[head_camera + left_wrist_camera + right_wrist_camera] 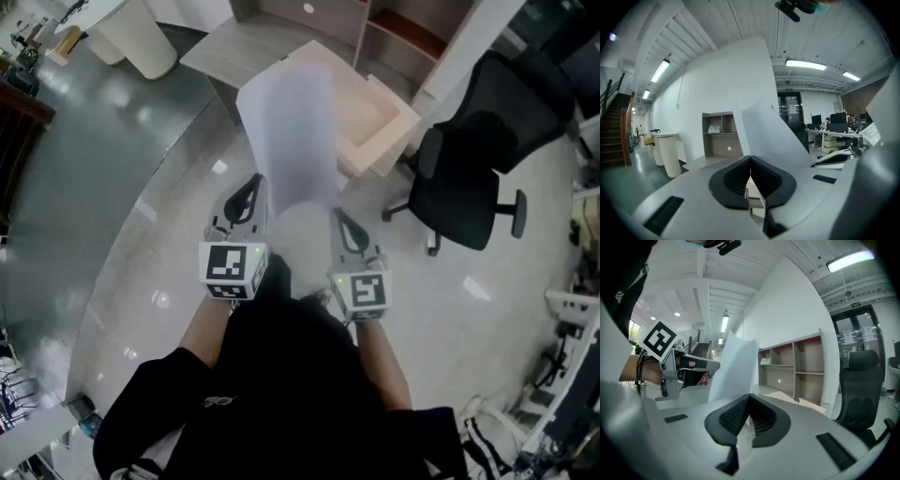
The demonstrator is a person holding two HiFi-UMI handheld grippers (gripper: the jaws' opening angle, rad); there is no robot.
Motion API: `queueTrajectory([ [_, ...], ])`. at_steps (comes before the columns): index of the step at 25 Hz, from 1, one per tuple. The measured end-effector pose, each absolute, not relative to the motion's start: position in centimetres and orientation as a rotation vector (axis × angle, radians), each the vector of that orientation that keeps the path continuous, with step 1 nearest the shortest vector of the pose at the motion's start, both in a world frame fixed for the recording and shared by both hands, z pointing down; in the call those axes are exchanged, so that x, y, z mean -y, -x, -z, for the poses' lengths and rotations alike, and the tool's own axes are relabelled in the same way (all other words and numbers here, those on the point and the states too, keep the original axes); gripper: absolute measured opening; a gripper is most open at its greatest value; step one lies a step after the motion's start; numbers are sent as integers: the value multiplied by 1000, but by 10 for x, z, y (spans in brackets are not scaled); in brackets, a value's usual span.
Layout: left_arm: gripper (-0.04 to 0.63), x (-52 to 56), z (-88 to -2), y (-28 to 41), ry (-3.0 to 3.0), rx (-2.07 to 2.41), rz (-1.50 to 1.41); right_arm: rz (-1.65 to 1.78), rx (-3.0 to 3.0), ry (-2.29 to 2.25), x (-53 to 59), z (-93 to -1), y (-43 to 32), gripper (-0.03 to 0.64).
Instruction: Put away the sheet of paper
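1. Seen from the head view, the sheet of paper point(289, 141) is motion-blurred. Its near edge is lost between the two grippers, and it covers the left part of an open beige box point(380, 117) on a low table point(230, 47)
2. In the left gripper view the sheet point(771, 133) is hard to separate from the white wall behind it, and where its upper edge ends cannot be made out
3. The sheet sits at centre frame in the head view, held up in the air. Its long axis runs from the grippers at lower centre to the upper centre, with the far end toward the box
4. The left gripper point(247, 195) has its jaws pressed together on the sheet's near edge, as the left gripper view point(750, 161) shows
5. The right gripper point(343, 228) is likewise clamped on the paper. In the right gripper view point(749, 400) the sheet point(733, 364) rises from the jaws and leans toward the upper left
6. A black office chair point(469, 169) stands at right of the head view, apart from the box
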State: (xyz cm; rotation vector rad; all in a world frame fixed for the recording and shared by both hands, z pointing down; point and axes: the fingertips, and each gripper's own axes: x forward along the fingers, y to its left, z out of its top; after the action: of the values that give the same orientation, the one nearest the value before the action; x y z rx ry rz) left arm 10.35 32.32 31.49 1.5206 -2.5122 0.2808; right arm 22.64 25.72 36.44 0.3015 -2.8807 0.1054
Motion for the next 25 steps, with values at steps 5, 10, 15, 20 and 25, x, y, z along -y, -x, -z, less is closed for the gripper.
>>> queueTrajectory([
  [5,46,-329,-315,-100,-1501,2523,-276,-100,2878,-268,-262,-367,-221,17],
  [10,46,-340,-327,-88,-1448,2526,-277,-72,2891,-228,-273,-372,-206,17],
  [15,46,-355,-336,-72,-1393,2523,-280,-80,2862,-158,-285,-384,-189,17],
  [20,46,-366,-351,-51,-1343,2509,-269,-101,2837,-112,-291,-395,-166,17],
  [25,46,-375,-362,-25,-1306,2493,-252,-99,2797,-74,-296,-405,-141,17],
])
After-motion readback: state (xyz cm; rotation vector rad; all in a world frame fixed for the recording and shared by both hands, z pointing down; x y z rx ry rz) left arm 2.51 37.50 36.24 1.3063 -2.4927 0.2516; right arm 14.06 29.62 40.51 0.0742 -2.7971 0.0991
